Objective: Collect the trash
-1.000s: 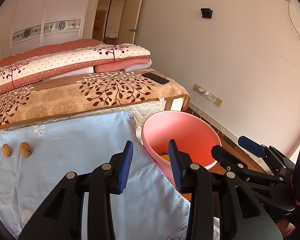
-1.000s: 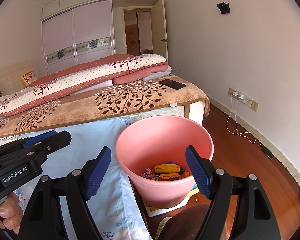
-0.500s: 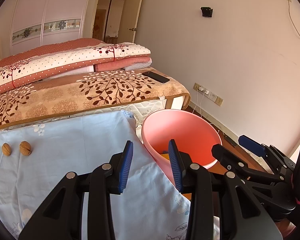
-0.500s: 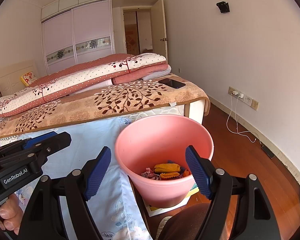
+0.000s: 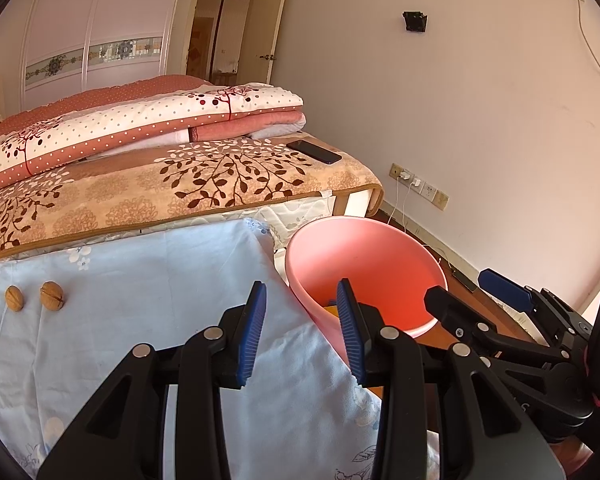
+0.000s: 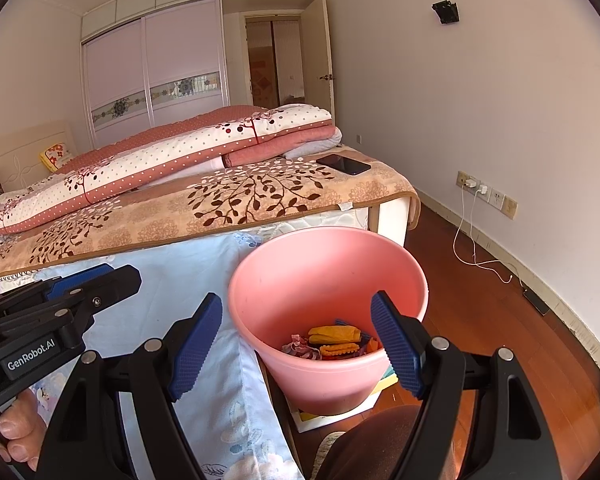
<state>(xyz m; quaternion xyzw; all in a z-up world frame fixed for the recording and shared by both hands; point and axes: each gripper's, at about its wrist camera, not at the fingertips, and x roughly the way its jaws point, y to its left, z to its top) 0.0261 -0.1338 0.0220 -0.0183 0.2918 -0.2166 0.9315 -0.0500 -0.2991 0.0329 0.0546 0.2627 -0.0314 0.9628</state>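
Two brown walnuts (image 5: 34, 297): lying on pale blue sheet (image 5: 160, 300), well left of pink plastic bucket (image 5: 364, 256). Hard, light, round, probably rolling; pinching across middle advised. Left gripper (image 5: 300, 332), right gripper (image 6: 296, 344): both gaping, holding nothing.

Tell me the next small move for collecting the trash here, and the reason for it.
Probably swing the left hand-held gripper toward the two walnuts on the light blue sheet. Both hand-held grippers are open and empty, the pink bucket already holds wrappers, and the walnuts lie on the left side.
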